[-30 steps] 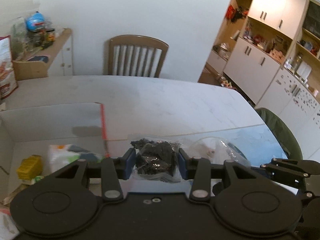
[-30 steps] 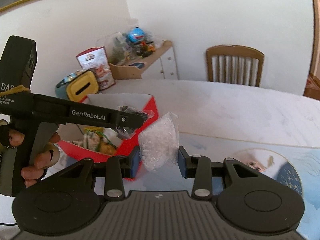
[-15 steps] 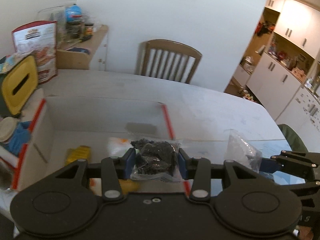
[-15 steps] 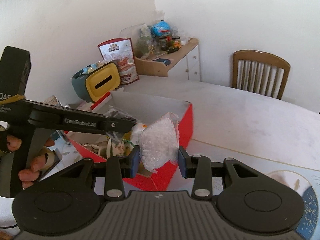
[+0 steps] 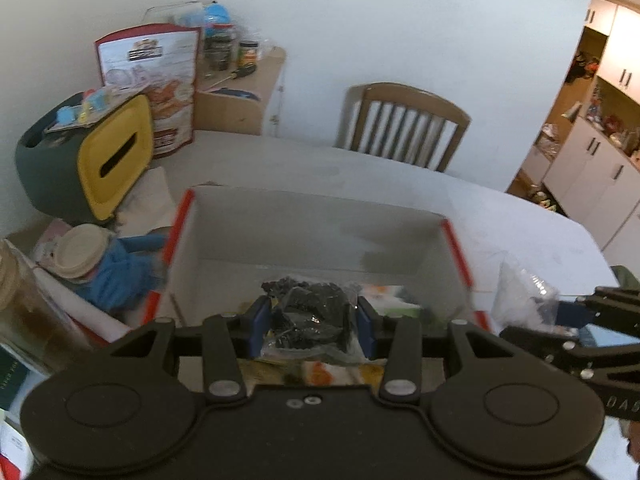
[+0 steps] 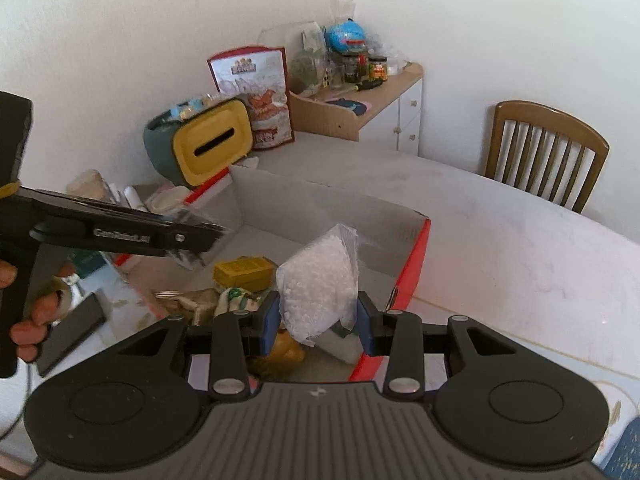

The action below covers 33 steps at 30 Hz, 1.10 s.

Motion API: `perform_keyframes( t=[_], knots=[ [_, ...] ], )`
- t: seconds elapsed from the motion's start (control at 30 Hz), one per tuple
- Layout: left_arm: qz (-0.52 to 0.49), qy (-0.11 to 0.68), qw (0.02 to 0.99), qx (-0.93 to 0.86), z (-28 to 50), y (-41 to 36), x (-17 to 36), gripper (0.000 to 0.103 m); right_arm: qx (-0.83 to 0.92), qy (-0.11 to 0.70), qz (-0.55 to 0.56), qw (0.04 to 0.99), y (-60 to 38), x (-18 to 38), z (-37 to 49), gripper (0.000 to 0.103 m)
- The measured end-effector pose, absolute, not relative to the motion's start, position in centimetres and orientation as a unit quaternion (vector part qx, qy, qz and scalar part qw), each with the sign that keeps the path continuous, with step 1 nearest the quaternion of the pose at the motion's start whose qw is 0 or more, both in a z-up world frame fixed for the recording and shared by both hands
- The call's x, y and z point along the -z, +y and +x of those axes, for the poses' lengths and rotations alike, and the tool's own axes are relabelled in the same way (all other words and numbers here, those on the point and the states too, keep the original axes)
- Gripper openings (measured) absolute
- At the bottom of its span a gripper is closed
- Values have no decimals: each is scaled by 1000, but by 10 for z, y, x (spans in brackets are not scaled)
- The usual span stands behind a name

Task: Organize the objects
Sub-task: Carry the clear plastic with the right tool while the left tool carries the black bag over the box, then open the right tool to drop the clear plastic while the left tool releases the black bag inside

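My left gripper (image 5: 310,328) is shut on a clear bag of black pieces (image 5: 310,314) and holds it over the red-edged cardboard box (image 5: 454,244). My right gripper (image 6: 318,320) is shut on a clear bag of white granules (image 6: 320,280) above the box's right half (image 6: 416,264). In the right wrist view the left gripper (image 6: 200,236) reaches in from the left over the box, a hand (image 6: 36,312) on its handle. The right gripper (image 5: 560,312) with its white bag shows at the right edge of the left wrist view. A yellow packet (image 6: 242,274) and other wrapped items lie inside the box.
A green and yellow tissue holder (image 5: 84,156) and a snack bag (image 5: 156,80) stand left of the box. A cup with a beige lid (image 5: 82,250) and blue cloth lie at its left side. A wooden chair (image 5: 404,124) stands behind the white table (image 6: 520,248). A black phone (image 6: 70,332) lies front left.
Both grippers have swung left with their bags, from beside the box to over it. Neither grip has changed.
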State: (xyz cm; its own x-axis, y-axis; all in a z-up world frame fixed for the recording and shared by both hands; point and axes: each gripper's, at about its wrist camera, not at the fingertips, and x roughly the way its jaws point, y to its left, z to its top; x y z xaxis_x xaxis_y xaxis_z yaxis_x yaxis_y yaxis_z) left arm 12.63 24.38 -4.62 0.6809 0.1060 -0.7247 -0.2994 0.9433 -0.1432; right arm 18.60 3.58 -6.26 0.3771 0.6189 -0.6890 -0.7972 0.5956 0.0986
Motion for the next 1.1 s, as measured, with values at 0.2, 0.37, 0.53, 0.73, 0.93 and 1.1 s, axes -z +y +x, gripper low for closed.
perform_keyframes(
  t=[0.2, 0.37, 0.53, 0.73, 0.93, 1.1],
  knots=[
    [-118, 399, 900, -126, 136, 260, 61, 43, -412, 367, -144, 821, 56, 81, 206, 39],
    [-103, 405, 900, -125, 151, 264, 69, 43, -405, 371, -158, 820, 73, 92, 220, 39],
    [-92, 412, 898, -123, 172, 266, 76, 43, -401, 375, -165, 819, 89, 103, 234, 39],
    [-77, 425, 893, -122, 196, 265, 88, 43, -397, 390, -171, 813, 102, 116, 251, 39],
    [-69, 446, 885, -113, 213, 263, 99, 43, -396, 396, -183, 808, 109, 126, 259, 39],
    [-60, 475, 871, -107, 224, 261, 110, 43, -401, 400, -184, 803, 115, 130, 259, 40]
  ],
)
